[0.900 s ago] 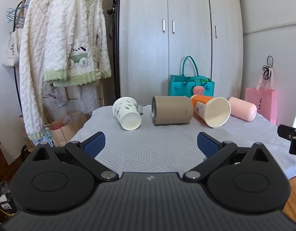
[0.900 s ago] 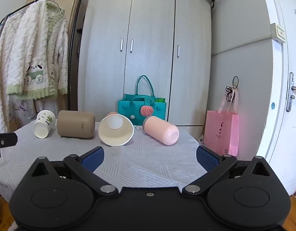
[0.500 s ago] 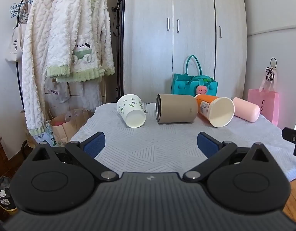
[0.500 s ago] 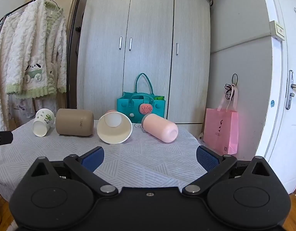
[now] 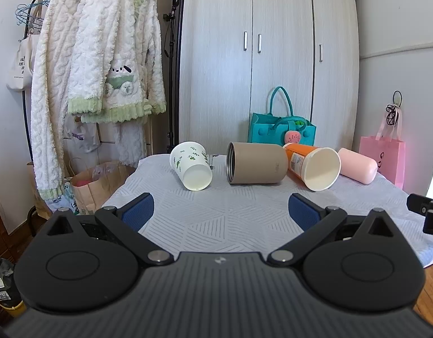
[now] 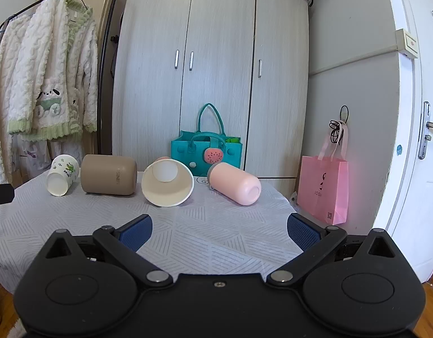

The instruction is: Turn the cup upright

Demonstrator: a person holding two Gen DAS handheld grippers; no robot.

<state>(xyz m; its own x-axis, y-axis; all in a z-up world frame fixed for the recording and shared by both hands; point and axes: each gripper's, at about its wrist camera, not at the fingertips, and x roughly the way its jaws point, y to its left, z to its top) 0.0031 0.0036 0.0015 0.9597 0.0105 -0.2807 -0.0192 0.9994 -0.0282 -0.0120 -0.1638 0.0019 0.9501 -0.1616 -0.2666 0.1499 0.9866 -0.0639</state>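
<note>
A pale grey wardrobe [image 5: 270, 64] fills the back of the room, with fleecy white robes [image 5: 103, 64] on a rack to its left and a teal felt bag [image 5: 281, 132] at its foot. In front stands a table under a grey patterned cloth [image 5: 230, 214], and four cups lie on their sides along its far edge. From left to right they are a small white cup with green leaf prints [image 5: 191, 165], a tan tumbler [image 5: 257, 163], an orange paper cup [image 5: 315, 164] with its wide mouth towards the cameras, and a pink cup [image 5: 357, 165]. The tan tumbler and the orange paper cup appear to touch, though the angle leaves that unsure. A pink gift bag [image 6: 323, 191] stands against the wall to the right.

The left gripper [image 5: 220, 211] hovers over the near part of the cloth, its jaws spread wide, holding and touching nothing. The right gripper [image 6: 219, 232] (seen low, at the table's near right edge) has its jaws equally wide and empty, well short of the pink cup.
</note>
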